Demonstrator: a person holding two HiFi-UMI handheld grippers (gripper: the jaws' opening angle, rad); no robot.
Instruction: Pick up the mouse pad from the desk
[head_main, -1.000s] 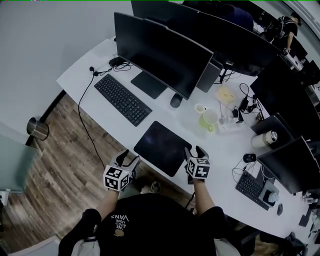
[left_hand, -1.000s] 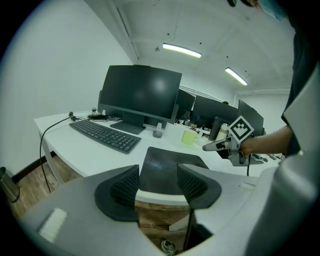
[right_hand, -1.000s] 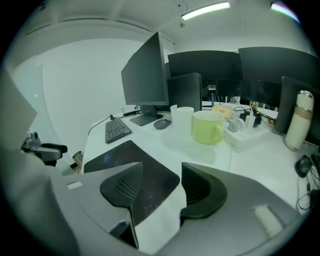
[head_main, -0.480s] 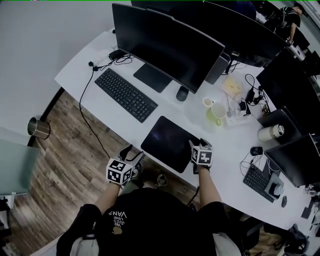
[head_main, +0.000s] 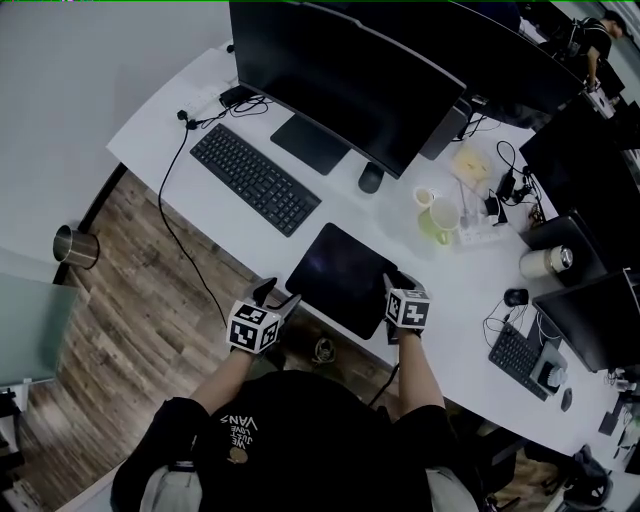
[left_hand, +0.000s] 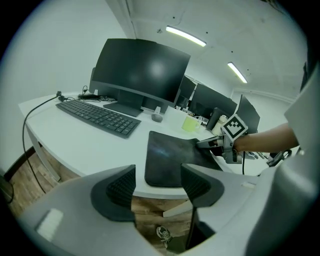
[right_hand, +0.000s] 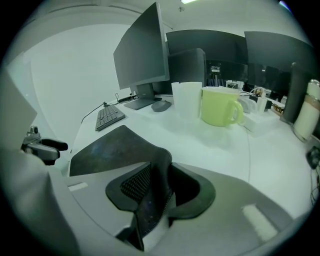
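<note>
The dark mouse pad (head_main: 343, 276) lies near the front edge of the white desk (head_main: 205, 215). My right gripper (head_main: 398, 283) is at the pad's near right corner. Its jaws have just been closing, and they now pinch that corner, which stands folded up between the pads (right_hand: 159, 172). My left gripper (head_main: 279, 297) hovers at the desk edge by the pad's near left corner. Its jaws have just been opening and stand wide with nothing between them (left_hand: 157, 186). The mouse pad (left_hand: 165, 157) shows just beyond them, with the right gripper (left_hand: 214, 144) at its far side.
A black keyboard (head_main: 255, 178) lies left of the pad, with a large monitor (head_main: 350, 85) and a mouse (head_main: 371, 178) behind it. A green mug (head_main: 437, 222) and a white cup (head_main: 425, 197) stand to the right. A metal bin (head_main: 75, 247) sits on the wooden floor.
Both grippers came down and forward to the pad's near edge. The right one went from open to pinching the pad's corner, which now curls up. The left jaws spread wider.
</note>
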